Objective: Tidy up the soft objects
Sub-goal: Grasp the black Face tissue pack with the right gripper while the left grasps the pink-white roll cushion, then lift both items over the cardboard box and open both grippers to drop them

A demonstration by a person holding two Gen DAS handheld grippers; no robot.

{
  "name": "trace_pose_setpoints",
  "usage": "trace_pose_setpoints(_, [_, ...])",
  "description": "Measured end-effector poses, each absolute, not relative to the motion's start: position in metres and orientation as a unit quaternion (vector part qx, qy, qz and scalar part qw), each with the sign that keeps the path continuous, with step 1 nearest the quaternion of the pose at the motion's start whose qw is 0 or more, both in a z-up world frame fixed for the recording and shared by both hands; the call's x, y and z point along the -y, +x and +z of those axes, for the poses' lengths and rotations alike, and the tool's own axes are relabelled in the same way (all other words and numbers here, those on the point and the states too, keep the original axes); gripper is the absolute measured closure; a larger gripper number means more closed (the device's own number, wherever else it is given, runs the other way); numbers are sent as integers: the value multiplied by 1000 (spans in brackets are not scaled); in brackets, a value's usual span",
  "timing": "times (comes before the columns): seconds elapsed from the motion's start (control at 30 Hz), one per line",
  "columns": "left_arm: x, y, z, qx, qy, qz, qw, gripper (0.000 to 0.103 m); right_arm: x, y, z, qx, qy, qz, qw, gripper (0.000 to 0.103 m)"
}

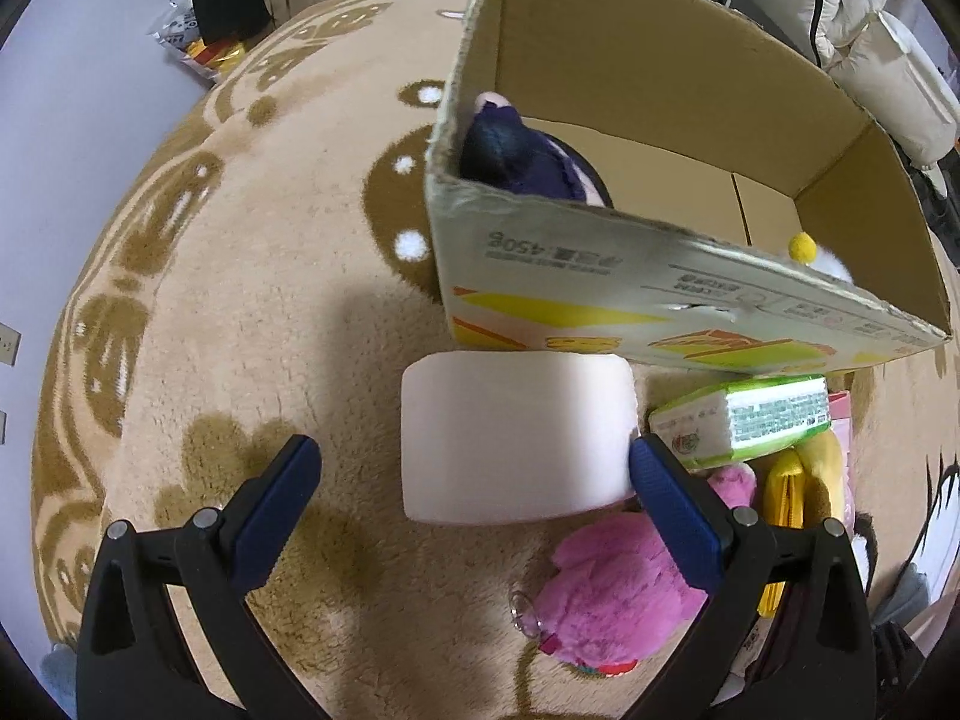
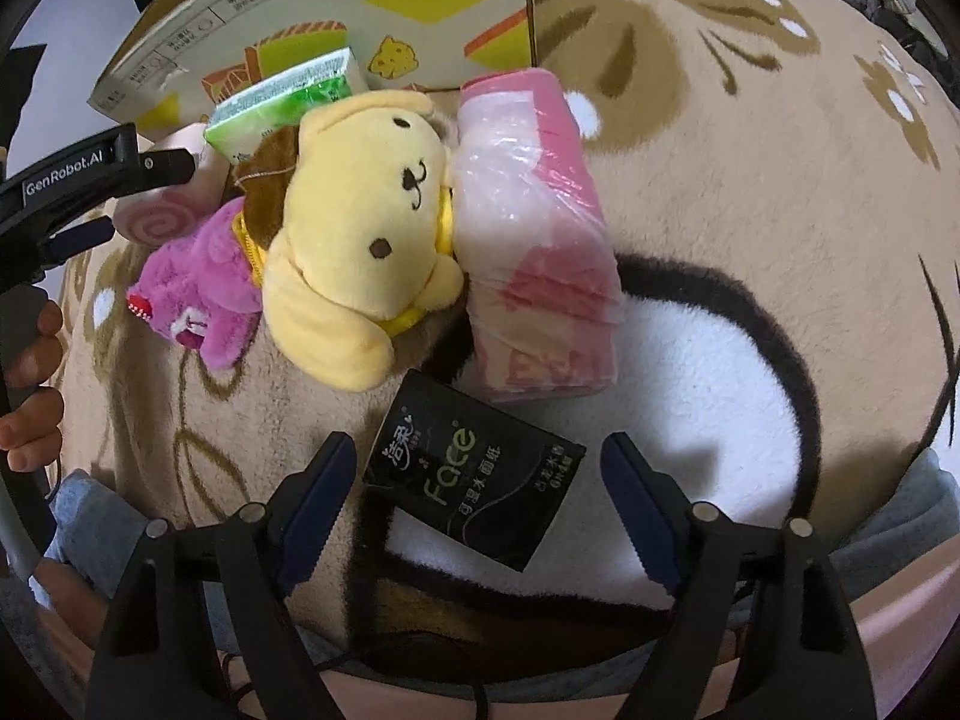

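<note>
1. One beige patterned rug (image 1: 252,276) covers the floor in both wrist views and carries every item listed below.
2. Cardboard box (image 1: 630,276): open at the top and standing on the rug. Inside it, a dark blue plush (image 1: 516,159) lies in the near left corner, and a yellow pom-pom (image 1: 803,246) shows above the near wall at the right.
3. Pale pink foam block (image 1: 516,438): lies on the rug just beside the box's near wall.
4. Pink tissue pack (image 2: 534,228): wrapped in clear plastic, touching the head of the yellow plush dog (image 2: 360,228).
5. The yellow plush dog lies partly over a magenta plush (image 2: 198,294); a green tissue pack (image 2: 288,102) sits between these and the box.
6. Black tissue packet (image 2: 474,480): printed "Face", flat on the rug, just below the yellow plush dog.
7. Left gripper (image 1: 474,474): jaws apart, pointing steeply down. The foam block lies between the fingers; the right finger (image 1: 672,516) is at the block's edge, and the left finger stands clear of it.
8. Right gripper (image 2: 477,516): jaws apart, pointing steeply down, straddling the black tissue packet with a gap at each side. Nothing is gripped.
</note>
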State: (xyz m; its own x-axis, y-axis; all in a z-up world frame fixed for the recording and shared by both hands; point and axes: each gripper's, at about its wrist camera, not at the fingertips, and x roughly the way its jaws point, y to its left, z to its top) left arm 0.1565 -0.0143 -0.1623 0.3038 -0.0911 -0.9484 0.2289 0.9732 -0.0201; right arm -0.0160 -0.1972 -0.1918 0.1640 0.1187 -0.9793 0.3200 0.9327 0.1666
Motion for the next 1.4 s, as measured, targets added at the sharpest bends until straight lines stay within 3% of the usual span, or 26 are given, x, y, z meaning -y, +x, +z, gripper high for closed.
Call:
trace_pose_setpoints(0.07, [15,157,-163,-580,57,-102,806,6,196,-17,-196,-647,168,-67,740,25])
trace_pose_setpoints(0.27, [15,159,-164,-586,35,-121,800,23,198,-19,-200,-649,163,-70,739,28])
trace_pose_setpoints(0.33, [18,157,-163,-588,30,-128,798,34,196,-20,-200,-647,161,-72,742,30])
trace_pose_setpoints(0.6, [25,148,-161,-584,36,-129,800,54,197,-19,-184,-624,146,-85,763,33])
trace_pose_setpoints(1.0, [27,139,-149,-567,53,-119,813,71,202,-19,-130,-543,140,-104,821,34])
trace_pose_setpoints(1.4, [22,116,-103,-513,71,-113,848,75,229,-9,-109,-488,150,-118,852,34])
